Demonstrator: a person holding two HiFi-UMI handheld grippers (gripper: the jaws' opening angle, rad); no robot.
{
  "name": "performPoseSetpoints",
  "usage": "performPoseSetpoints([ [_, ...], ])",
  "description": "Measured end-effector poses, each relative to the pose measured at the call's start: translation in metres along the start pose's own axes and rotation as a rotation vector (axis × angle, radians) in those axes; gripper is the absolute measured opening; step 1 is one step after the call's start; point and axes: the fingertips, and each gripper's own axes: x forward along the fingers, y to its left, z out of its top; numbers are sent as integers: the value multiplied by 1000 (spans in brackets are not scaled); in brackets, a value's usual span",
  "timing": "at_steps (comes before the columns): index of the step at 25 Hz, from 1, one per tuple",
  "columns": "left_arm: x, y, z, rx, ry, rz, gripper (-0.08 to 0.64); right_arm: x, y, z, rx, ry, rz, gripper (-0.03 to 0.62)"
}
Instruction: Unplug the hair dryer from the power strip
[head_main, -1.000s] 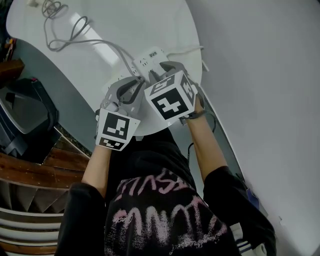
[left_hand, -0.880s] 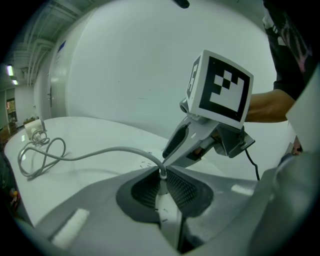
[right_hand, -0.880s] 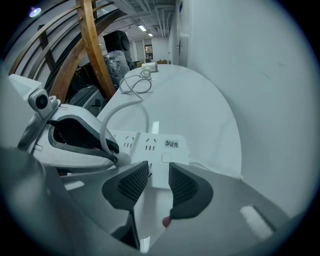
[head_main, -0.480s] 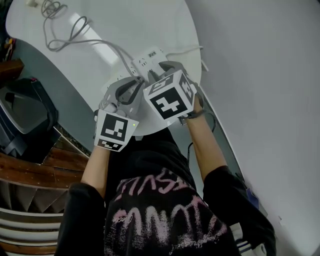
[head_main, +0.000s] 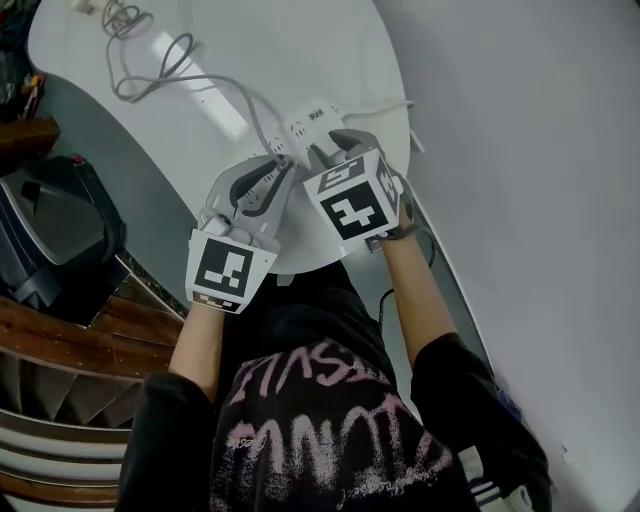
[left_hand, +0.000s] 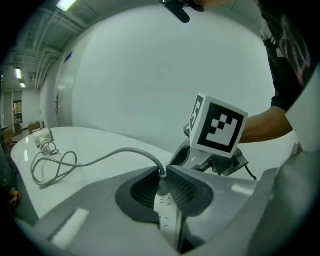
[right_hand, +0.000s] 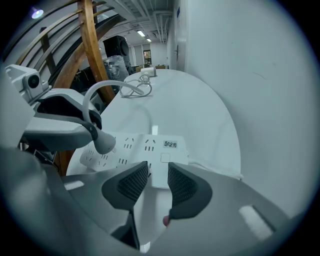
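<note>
A white power strip (head_main: 308, 122) lies near the front edge of the white round table (head_main: 290, 50). My left gripper (head_main: 283, 165) is shut on a grey plug (right_hand: 104, 142) that sits at the strip's left part. Whether its pins are in the socket I cannot tell. The plug's grey cable (head_main: 215, 85) runs off to the table's far end. In the left gripper view the plug (left_hand: 161, 182) is pinched between the pads, right over the strip (left_hand: 167, 210). My right gripper (right_hand: 158, 182) stands at the strip's (right_hand: 145, 147) near end, jaws a narrow gap apart, nothing between them.
The cable ends in loose loops (head_main: 120, 15) at the table's far end, beside a small white object (left_hand: 42, 136). A plain wall (head_main: 520, 150) runs close along the right. Wooden stairs (head_main: 60, 340) and a dark case (head_main: 50, 220) lie below on the left.
The head view has shifted a little, so the table sits slightly lower and more to the right. Both grippers stay at the strip, and the left one still holds the plug.
</note>
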Motion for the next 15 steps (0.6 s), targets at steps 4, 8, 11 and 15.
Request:
performPoseSetpoints([
  [4, -7, 1, 10, -12, -26, 13, 46, -1, -1, 0, 12, -31, -4, 152],
  [8, -12, 2, 19, -22, -49, 32, 48, -1, -1, 0, 29, -63, -5, 149],
  [11, -18, 5, 25, -27, -67, 56, 48, -1, -4, 1, 53, -89, -12, 137],
  [15, -28, 6, 34, -13, -82, 86, 48, -8, -11, -1, 84, -102, -31, 63],
])
